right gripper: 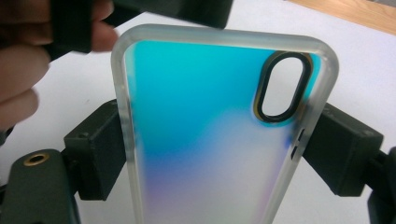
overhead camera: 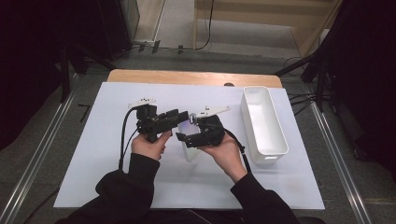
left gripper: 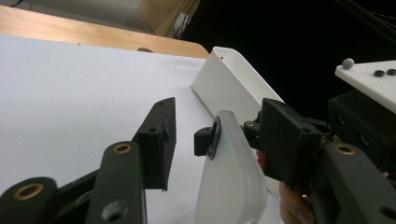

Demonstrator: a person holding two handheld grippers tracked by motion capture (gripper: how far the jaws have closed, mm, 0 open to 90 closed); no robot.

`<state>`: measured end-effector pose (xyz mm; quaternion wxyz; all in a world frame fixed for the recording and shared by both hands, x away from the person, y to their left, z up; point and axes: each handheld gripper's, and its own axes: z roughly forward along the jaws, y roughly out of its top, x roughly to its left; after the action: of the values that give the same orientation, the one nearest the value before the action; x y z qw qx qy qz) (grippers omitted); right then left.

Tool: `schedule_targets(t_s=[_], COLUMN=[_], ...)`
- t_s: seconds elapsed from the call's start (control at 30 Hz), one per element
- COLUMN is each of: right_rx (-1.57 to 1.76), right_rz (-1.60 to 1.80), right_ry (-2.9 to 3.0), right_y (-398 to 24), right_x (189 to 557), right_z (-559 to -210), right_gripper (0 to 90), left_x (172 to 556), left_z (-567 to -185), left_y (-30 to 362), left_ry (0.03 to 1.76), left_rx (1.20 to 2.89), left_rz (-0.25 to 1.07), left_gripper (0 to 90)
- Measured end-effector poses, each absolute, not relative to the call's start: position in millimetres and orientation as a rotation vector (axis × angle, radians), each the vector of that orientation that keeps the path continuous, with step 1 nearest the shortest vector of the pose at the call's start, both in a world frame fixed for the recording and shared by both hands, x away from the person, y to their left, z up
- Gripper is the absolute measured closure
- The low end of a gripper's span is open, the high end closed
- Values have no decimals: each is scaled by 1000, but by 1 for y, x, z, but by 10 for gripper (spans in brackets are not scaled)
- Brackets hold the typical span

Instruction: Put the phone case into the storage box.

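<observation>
Right gripper pinches the phone case by its long edges, jaws pressing both sides, holding it upright above the bench near the middle. Left gripper has its jaws spread around the case's top, not gripping. White bin waits at right, probably its destination.

A translucent phone case, shading from turquoise to violet, is clamped at its long edges between the two black jaws of the right hand-held gripper. A black-rimmed oval camera cutout is seen near its top corner. Fingers are seen at the upper left above the white desk.
</observation>
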<state>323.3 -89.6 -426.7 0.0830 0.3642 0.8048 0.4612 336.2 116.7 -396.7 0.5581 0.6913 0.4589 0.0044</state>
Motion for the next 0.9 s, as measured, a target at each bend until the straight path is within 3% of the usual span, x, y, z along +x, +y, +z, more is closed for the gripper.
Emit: schedule_targets(t_s=[0.5,0.9], right_rx=[901,841], right_rz=[1443,1421], right_ry=[2540,2622], right_y=[-105,-119], right_x=[317,316], right_z=[-419,-407], right_gripper=[138,138], left_x=[347,354], left_z=[-397,-403], left_y=[129,134], left_ry=[1096,1090], left_rx=[1650,1760], left_rz=[-23,-63], left_gripper=[403,365])
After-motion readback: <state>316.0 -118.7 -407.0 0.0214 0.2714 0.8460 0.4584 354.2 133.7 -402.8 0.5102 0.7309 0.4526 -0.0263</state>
